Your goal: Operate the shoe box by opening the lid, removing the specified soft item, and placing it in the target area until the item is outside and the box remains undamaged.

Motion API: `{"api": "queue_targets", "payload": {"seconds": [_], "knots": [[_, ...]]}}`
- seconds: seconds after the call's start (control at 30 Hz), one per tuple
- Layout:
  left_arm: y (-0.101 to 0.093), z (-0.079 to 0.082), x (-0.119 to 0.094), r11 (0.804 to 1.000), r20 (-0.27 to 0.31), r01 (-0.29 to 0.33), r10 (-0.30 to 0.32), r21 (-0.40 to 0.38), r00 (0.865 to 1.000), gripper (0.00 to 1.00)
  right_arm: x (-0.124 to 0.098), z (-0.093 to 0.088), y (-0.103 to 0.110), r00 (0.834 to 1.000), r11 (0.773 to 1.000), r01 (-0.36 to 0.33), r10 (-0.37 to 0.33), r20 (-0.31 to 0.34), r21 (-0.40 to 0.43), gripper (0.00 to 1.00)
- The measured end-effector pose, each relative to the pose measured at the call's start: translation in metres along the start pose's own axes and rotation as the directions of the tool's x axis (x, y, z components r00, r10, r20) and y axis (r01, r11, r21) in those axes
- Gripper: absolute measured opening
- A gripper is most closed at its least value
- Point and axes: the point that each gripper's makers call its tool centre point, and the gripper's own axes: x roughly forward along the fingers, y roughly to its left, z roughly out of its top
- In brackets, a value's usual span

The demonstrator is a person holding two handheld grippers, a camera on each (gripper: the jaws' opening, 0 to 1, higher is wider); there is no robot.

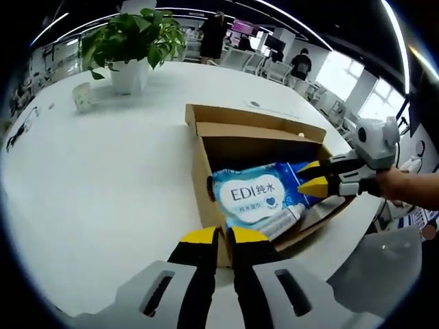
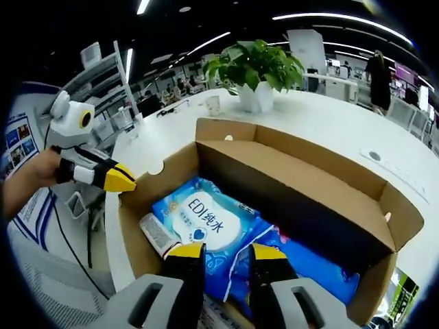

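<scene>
An open brown shoe box [image 1: 206, 178] [image 2: 288, 161] lies on a white table [image 1: 103, 178], its lid folded back. Inside it lies a blue wet-wipes pack [image 1: 250, 195] [image 2: 199, 216] with a white label. My right gripper [image 2: 226, 252] [image 1: 310, 177] reaches into the box, and its jaws close on the pack's end. My left gripper [image 1: 225, 236] [image 2: 122, 179] is at the box's near side wall, with the jaws almost together and the cardboard edge between them.
A potted green plant [image 1: 130, 41] [image 2: 257, 65] and a white cup [image 1: 82, 96] stand farther back on the table. A small pale packet [image 2: 158, 236] lies beside the wipes in the box. People and chairs are at the far edge of the room.
</scene>
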Motion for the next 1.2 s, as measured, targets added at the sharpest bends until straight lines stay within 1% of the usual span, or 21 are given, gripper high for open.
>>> {"api": "queue_targets", "payload": {"seconds": [0.1, 0.17, 0.37, 0.47, 0.57, 0.6, 0.63, 0.67, 0.7, 0.87, 1.1, 1.2], "knots": [[0.001, 0.000, 0.000, 1.000, 0.005, 0.002, -0.002, -0.017, 1.000, 0.04, 0.000, -0.001, -0.005, 1.000, 1.000, 0.019, -0.019, -0.013, 0.007, 0.16], [0.001, 0.000, 0.001, 1.000, 0.008, 0.003, -0.003, -0.019, 1.000, 0.04, 0.001, -0.006, -0.004, 0.999, 0.999, 0.017, -0.015, -0.035, 0.050, 0.16], [0.000, 0.000, 0.001, 1.000, 0.019, 0.001, -0.001, -0.021, 1.000, 0.04, 0.010, -0.012, 0.002, 0.999, 0.998, -0.002, 0.004, -0.043, 0.064, 0.15], [0.000, 0.000, 0.001, 1.000, 0.021, 0.001, 0.000, -0.024, 1.000, 0.04, 0.015, -0.011, 0.001, 0.999, 0.993, -0.006, 0.010, -0.037, 0.120, 0.14], [0.000, 0.000, 0.001, 1.000, 0.024, 0.000, 0.000, -0.025, 1.000, 0.04, 0.017, -0.009, -0.001, 1.000, 0.986, -0.004, 0.009, -0.029, 0.165, 0.08], [0.000, 0.000, 0.001, 1.000, 0.026, 0.001, 0.000, -0.025, 1.000, 0.04, 0.016, -0.010, -0.003, 1.000, 0.986, 0.004, 0.001, -0.032, 0.165, 0.03], [0.000, 0.000, 0.001, 1.000, 0.028, 0.001, 0.000, -0.028, 1.000, 0.04, 0.015, -0.010, -0.006, 0.999, 0.988, 0.021, -0.016, -0.033, 0.152, 0.00], [0.001, 0.000, 0.001, 1.000, 0.029, 0.000, 0.000, -0.029, 1.000, 0.04, 0.015, -0.011, -0.006, 0.999, 0.989, 0.018, -0.013, -0.036, 0.148, 0.00], [0.001, 0.000, 0.001, 1.000, 0.031, 0.000, 0.000, -0.031, 1.000, 0.04, 0.014, -0.010, -0.004, 1.000, 0.988, 0.002, 0.002, -0.025, 0.158, 0.00], [0.000, 0.000, 0.001, 0.999, 0.032, -0.001, 0.002, -0.033, 0.999, 0.04, 0.011, -0.007, -0.001, 1.000, 0.996, 0.003, -0.002, -0.014, 0.087, 0.00], [0.001, 0.000, 0.001, 0.999, 0.033, -0.005, 0.006, -0.033, 0.999, 0.04, 0.005, -0.003, 0.001, 1.000, 0.998, -0.001, 0.001, 0.005, 0.065, 0.00], [0.000, 0.000, 0.001, 0.999, 0.032, -0.006, 0.007, -0.036, 0.999, 0.04, 0.002, 0.001, 0.002, 1.000, 0.999, -0.010, 0.009, 0.023, 0.030, 0.00]]}}
